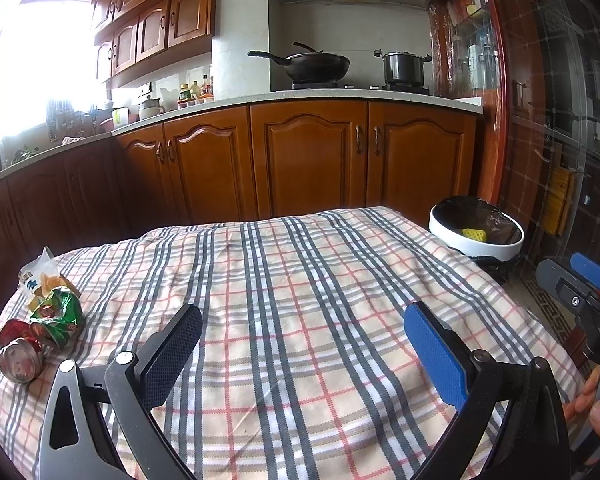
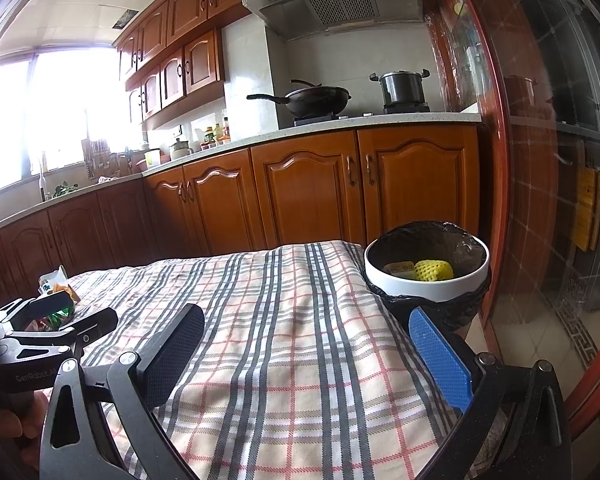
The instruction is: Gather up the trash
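Observation:
Trash lies at the table's left edge: a crushed red can [image 1: 18,354], a crumpled green wrapper [image 1: 58,314] and a clear snack bag [image 1: 40,276]. The wrapper [image 2: 60,314] and bag [image 2: 56,282] also show in the right wrist view, partly behind the left gripper. A white bin with a black liner [image 1: 476,232] stands off the table's far right corner; it [image 2: 428,280] holds a yellow foam net [image 2: 434,270] and a wrapper. My left gripper [image 1: 304,350] is open and empty over the cloth, right of the trash. My right gripper [image 2: 306,354] is open and empty near the bin.
The table carries a plaid cloth [image 1: 300,280]. Wooden cabinets [image 1: 308,156] run behind it, with a wok [image 1: 318,66] and a pot [image 1: 404,68] on the stove. A glass door [image 2: 560,160] is on the right.

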